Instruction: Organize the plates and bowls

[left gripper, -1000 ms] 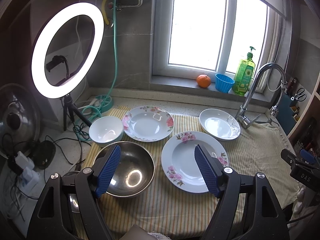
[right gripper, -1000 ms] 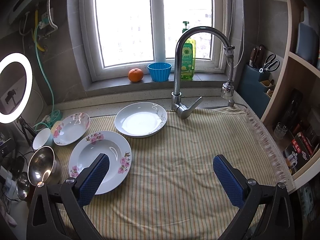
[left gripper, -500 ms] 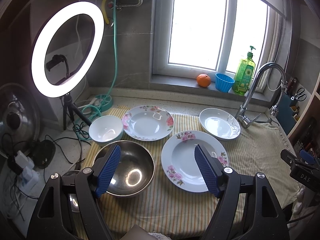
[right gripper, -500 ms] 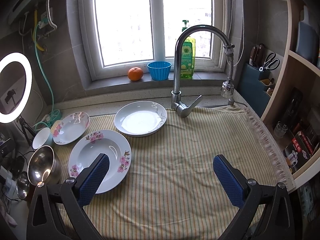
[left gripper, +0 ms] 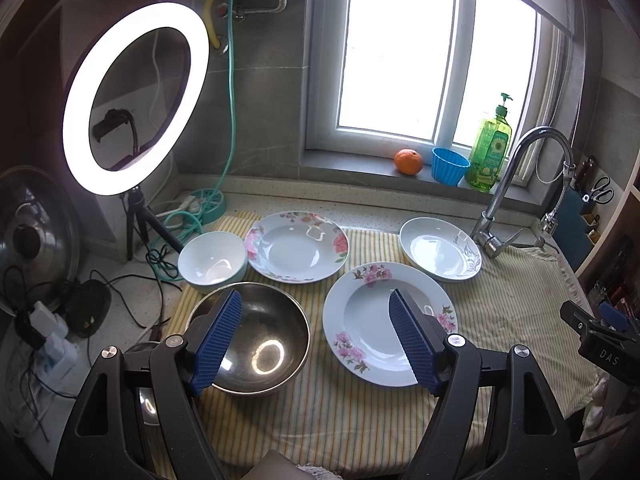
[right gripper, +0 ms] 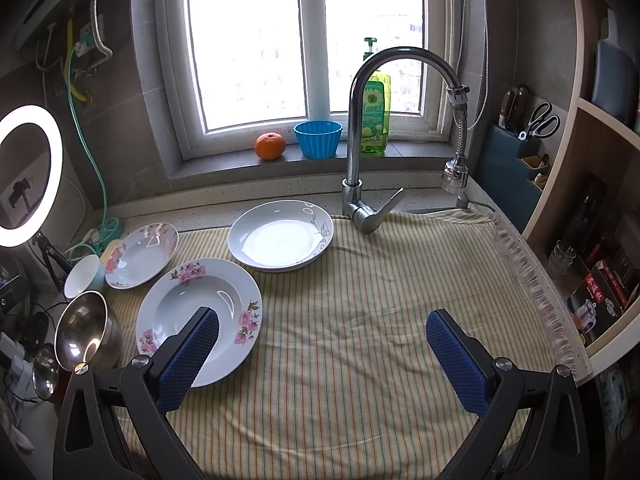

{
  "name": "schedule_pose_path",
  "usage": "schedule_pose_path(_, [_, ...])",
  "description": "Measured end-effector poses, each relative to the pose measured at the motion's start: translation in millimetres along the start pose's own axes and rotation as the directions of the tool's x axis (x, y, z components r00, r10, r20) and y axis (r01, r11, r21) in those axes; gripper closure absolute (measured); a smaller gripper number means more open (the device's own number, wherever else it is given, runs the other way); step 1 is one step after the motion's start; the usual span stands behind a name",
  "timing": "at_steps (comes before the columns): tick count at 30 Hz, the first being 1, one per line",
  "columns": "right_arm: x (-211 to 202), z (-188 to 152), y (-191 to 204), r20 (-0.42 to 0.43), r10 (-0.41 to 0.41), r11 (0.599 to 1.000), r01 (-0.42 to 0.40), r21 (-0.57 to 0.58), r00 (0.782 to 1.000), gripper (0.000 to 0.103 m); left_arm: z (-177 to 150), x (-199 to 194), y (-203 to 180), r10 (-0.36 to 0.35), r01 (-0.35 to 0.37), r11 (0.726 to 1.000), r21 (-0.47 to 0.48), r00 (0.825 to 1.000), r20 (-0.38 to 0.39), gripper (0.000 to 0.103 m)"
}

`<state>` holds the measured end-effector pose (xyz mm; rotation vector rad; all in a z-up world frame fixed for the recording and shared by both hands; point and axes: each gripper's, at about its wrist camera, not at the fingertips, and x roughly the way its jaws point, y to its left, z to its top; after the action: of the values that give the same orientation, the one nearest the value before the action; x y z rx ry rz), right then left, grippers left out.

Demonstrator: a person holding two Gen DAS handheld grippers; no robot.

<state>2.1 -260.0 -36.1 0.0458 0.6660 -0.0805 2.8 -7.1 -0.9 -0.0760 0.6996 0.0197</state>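
Five dishes sit on the striped cloth (right gripper: 360, 320), none stacked: steel bowl (left gripper: 256, 344) front left, white bowl (left gripper: 212, 254) just behind it at the cloth's left edge, pink-flower plate (left gripper: 296, 246) beside the white bowl, a larger pink-flower plate (left gripper: 372, 320) in the middle, and a white plate with grey sprig (left gripper: 440, 248) by the faucet (right gripper: 360, 128). Left gripper (left gripper: 316, 336) hangs above the steel bowl and the larger plate, jaws spread wide, holding nothing. Right gripper (right gripper: 320, 356) is over bare cloth, jaws also wide apart and empty, left pad over the larger plate's rim. On the sill: orange (right gripper: 271, 146), blue cup (right gripper: 318, 139), green soap bottle (left gripper: 490, 148) with a sunflower label, text unreadable. Ring light (left gripper: 136, 96) is lit at left. "DAS" is readable on a black part (left gripper: 608, 354) at the left view's right edge. The box (right gripper: 600, 300) on the right shelf carries red characters, too small to read.
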Motion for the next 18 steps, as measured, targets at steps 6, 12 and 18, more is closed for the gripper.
schedule_pose_path(6, [4, 1, 1, -0.002, 0.001, 1.000, -0.001, -0.005, 1.000, 0.000, 2, 4, 6, 0.009, -0.009, 1.000, -0.018, 1.000, -0.008, 0.027])
schedule_pose_path(12, [11, 1, -3, -0.007, 0.022, 1.000, -0.022, 0.003, 1.000, 0.000, 2, 9, 14, 0.025, -0.026, 0.998, -0.050, 1.000, -0.019, 0.027])
schedule_pose_path(18, [18, -1, -4, -0.018, 0.036, 0.999, -0.036, -0.011, 0.999, 0.000, 1, 13, 16, 0.027, -0.029, 0.998, -0.050, 0.999, -0.027, 0.027])
